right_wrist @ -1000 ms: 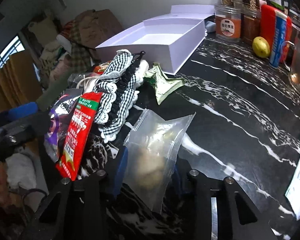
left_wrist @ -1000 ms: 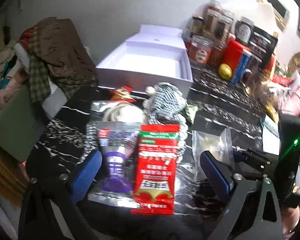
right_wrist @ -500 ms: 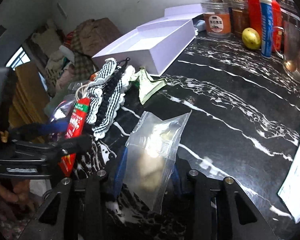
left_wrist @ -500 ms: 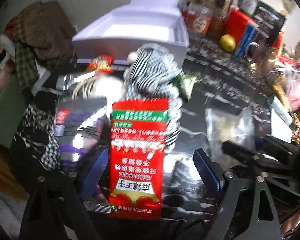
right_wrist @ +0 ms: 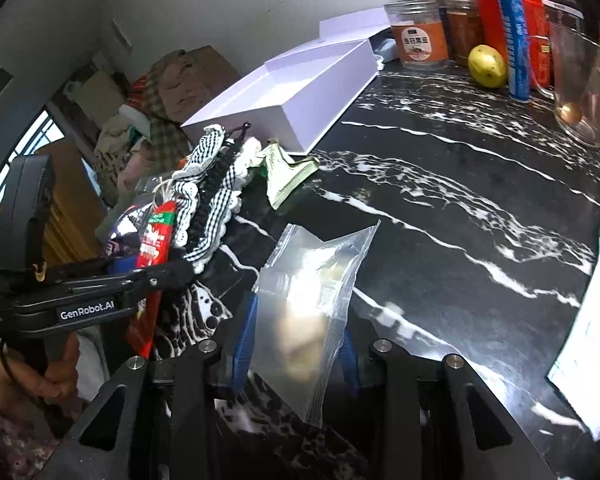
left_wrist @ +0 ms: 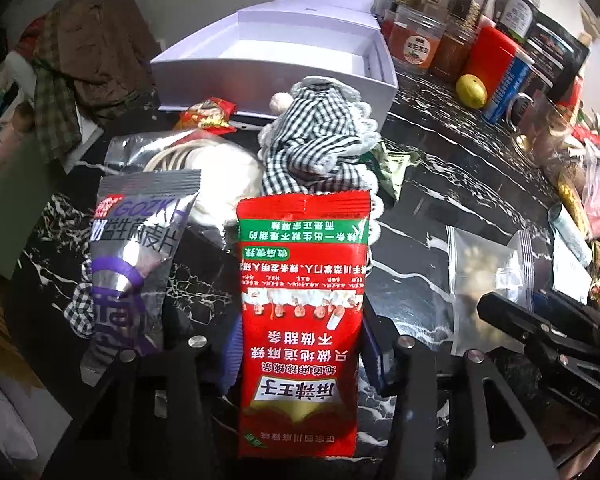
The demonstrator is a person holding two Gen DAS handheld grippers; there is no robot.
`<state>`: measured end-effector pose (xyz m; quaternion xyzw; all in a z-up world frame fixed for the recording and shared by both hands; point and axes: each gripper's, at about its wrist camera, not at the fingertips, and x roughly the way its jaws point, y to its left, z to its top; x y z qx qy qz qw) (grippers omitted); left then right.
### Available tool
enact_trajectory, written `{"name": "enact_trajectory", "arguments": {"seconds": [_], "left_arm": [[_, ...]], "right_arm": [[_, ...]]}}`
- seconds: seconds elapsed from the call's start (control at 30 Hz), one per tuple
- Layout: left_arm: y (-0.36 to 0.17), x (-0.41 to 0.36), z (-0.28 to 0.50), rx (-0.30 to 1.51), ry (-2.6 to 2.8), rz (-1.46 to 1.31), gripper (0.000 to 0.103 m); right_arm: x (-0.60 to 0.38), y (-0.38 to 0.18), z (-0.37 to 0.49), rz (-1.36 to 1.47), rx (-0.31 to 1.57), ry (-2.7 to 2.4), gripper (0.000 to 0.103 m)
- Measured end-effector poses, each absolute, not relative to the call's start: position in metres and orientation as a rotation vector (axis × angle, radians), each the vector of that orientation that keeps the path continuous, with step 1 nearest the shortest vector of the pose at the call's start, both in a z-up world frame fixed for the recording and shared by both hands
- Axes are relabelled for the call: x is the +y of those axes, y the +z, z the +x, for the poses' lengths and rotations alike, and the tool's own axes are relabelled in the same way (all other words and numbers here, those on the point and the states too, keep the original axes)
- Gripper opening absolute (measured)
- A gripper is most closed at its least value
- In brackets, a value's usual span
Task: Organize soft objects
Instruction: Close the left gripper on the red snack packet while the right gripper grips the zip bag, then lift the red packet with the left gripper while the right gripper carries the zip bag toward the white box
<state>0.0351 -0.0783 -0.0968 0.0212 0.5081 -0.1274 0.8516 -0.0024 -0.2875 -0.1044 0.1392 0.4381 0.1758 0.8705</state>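
Left wrist view: left gripper (left_wrist: 300, 354) jaws closing on the red snack packet (left_wrist: 302, 320), its length pointing away.

The black marble counter (right_wrist: 440, 208) lies bare in a wide band between the white open box (right_wrist: 300, 92) and the jars (right_wrist: 420, 40), lemon (right_wrist: 487, 65) and glass mug (right_wrist: 584, 84) at the back. Left of it, passage is blocked by the checked cloth (left_wrist: 320, 136), silver packet (left_wrist: 136, 248), green wrapper (right_wrist: 288, 174) and clothes pile (left_wrist: 72, 56). White paper (right_wrist: 592, 332) edges the right.
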Motion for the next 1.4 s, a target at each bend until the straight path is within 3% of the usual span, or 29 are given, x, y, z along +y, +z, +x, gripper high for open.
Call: {"name": "enact_trajectory", "arguments": {"seconds": [0.73, 1.4], "left_arm": [[-0.063, -0.104, 0.033, 0.965, -0.446, 0.054, 0.048], [-0.013, -0.093, 0.002, 0.781, -0.475, 0.048, 0.048]], "right_arm": [[-0.308, -0.083, -0.034, 0.458, 0.836, 0.383, 0.029], [-0.278, -0.021, -0.062, 0.348, 0.688, 0.452, 0.029]]}}
